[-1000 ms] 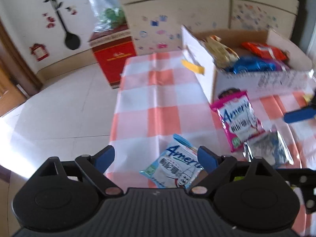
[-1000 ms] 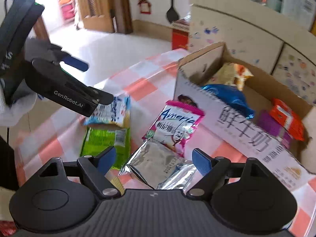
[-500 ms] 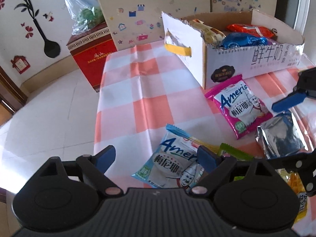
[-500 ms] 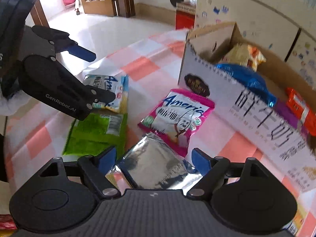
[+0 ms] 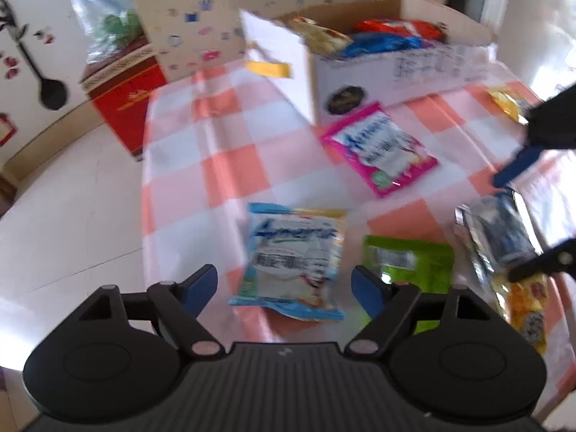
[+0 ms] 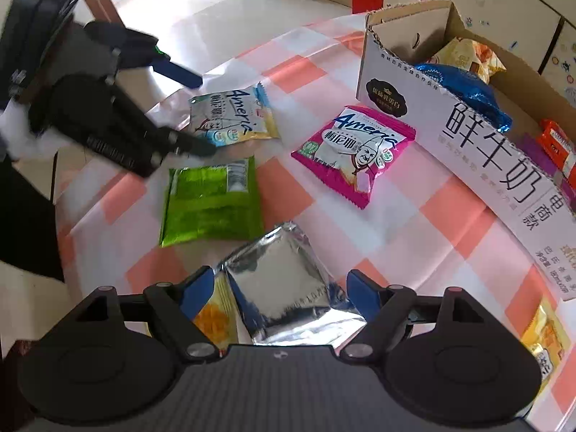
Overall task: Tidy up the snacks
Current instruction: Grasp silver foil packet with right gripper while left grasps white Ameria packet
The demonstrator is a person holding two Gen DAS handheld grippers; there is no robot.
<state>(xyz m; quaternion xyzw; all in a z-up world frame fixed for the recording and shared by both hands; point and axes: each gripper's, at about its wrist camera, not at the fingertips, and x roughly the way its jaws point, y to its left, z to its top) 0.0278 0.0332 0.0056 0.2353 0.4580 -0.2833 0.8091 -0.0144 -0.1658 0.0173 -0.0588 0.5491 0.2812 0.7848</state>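
Light-blue snack packet flat on bench, long axis 12-to-6, between closing left hand-held gripper jaws, untouched. Silver packet between right hand-held gripper jaws, parted.

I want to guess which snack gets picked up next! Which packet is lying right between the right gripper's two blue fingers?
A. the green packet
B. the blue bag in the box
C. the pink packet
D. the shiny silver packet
D: in the right wrist view the shiny silver packet lies between the fingers of the right gripper, while the pink packet and the green packet lie farther off on the tablecloth.
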